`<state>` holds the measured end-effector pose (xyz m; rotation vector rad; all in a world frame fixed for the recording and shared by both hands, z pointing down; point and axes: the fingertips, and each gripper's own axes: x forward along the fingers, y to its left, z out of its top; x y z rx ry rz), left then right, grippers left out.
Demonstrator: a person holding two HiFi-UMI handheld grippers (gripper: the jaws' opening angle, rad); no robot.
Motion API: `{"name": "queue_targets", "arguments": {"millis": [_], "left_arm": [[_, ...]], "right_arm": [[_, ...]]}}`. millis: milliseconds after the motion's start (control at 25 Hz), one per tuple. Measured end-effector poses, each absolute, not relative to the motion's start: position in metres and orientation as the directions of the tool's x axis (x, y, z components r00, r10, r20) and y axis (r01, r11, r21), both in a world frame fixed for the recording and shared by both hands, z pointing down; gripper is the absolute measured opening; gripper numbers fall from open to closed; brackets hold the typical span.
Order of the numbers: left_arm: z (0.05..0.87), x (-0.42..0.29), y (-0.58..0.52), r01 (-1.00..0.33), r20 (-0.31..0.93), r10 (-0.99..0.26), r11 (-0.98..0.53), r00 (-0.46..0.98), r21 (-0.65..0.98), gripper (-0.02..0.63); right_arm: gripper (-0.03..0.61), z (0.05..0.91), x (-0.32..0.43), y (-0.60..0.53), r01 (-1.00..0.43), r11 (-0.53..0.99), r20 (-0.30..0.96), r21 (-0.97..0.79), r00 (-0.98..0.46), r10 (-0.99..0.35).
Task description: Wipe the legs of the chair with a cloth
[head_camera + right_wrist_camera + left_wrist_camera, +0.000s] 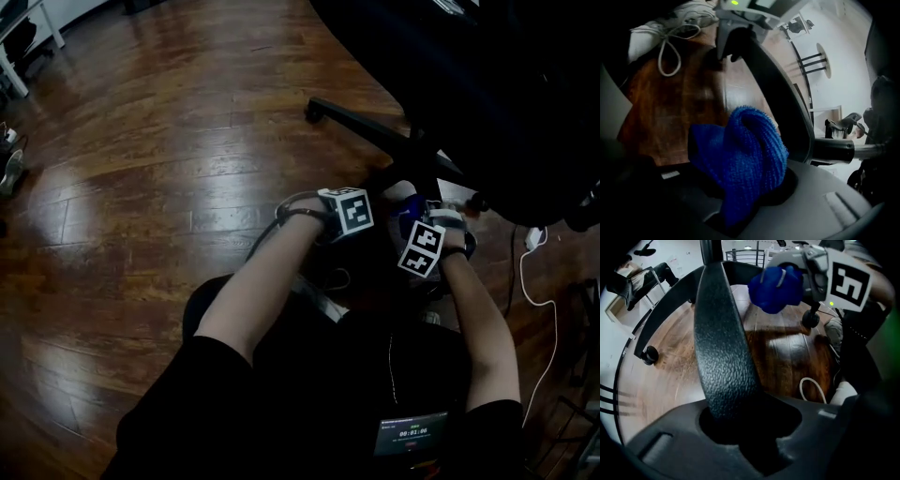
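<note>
The black office chair's textured leg (719,343) runs up from between the jaws of my left gripper (740,425), which is shut on it and points straight down. My right gripper (740,197) is shut on a bunched blue cloth (740,157). In the left gripper view the blue cloth (777,288) hangs beside the far part of that leg, close to it; whether it touches I cannot tell. In the head view both grippers sit side by side under the chair's base, left gripper (349,214) and right gripper (427,242), their fingertips hidden.
The chair seat (487,84) overhangs at the upper right. Another leg (370,127) ends in a caster (314,111). A white cable (539,272) lies on the wooden floor (169,159) at the right. A white laced shoe (670,28) rests close by.
</note>
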<state>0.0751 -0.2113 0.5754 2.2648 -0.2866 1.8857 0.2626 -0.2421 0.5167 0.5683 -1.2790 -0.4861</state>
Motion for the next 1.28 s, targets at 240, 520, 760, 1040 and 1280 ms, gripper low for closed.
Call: {"name": "queue_targets", "arguments": {"millis": [240, 520, 760, 1040, 1280], "left_arm": [[0.579, 0.085, -0.217, -0.232, 0.975, -0.055, -0.973, 0.215, -0.003, 0.119], [0.577, 0.075, -0.217, -0.26, 0.978, -0.072, -0.965, 0.197, -0.019, 0.118], [0.575, 0.067, -0.217, -0.288, 0.979, -0.096, -0.957, 0.18, -0.04, 0.118], [0.577, 0.067, -0.217, -0.299, 0.98, -0.108, -0.953, 0.166, -0.054, 0.118], [0.576, 0.066, -0.214, -0.298, 0.984, -0.095, -0.953, 0.151, -0.046, 0.118]], "right_arm": [[0.107, 0.499, 0.244, -0.295, -0.021, 0.723, 0.704, 0.691, 0.248, -0.666], [0.107, 0.513, 0.261, -0.222, -0.017, 0.777, 0.768, 0.63, 0.162, -0.619], [0.107, 0.538, 0.285, -0.128, 0.022, 0.887, 0.876, 0.462, 0.145, -0.46], [0.106, 0.543, 0.29, -0.126, -0.032, 0.877, 0.864, 0.48, 0.187, -0.467], [0.106, 0.541, 0.289, -0.131, -0.048, 0.859, 0.849, 0.509, 0.188, -0.493]]}}
